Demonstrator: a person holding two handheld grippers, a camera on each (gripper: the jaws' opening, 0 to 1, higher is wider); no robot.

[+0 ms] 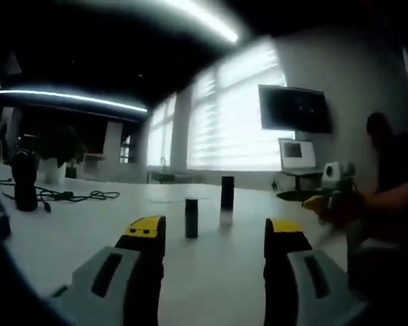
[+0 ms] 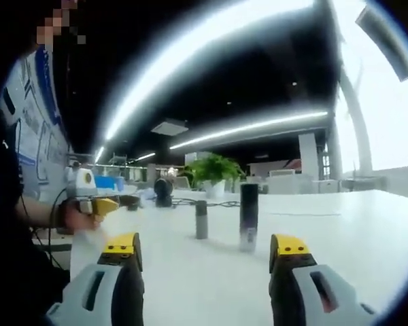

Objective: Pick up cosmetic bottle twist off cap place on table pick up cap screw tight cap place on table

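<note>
Both grippers hover low over the white desk, jaws spread wide and grasping nothing: left gripper, right gripper. Two task items stand upright on the desk ahead, apart from each other. The taller dark cosmetic bottle has a paler lower part; the shorter grey cylinder, likely the cap, stands near it. In the left gripper view the cap is nearer, between the jaw tips; in the right gripper view the bottle sits closer to the right jaw. Judgement: with bottle and cap apparently set down separately, the step in hand looks like the pick-up of the cap for re-screwing, though this cannot be confirmed, as the bottle top is too small to read. The next move calls for one gripper closing on the cap and the other steadying the bottle, both kept upright. Room: the desk is bare around both items. A black cable and a dark object lie well off to the left. Another person's hand holding a yellow-tipped gripper sits at the desk edge, away from the items.
</note>
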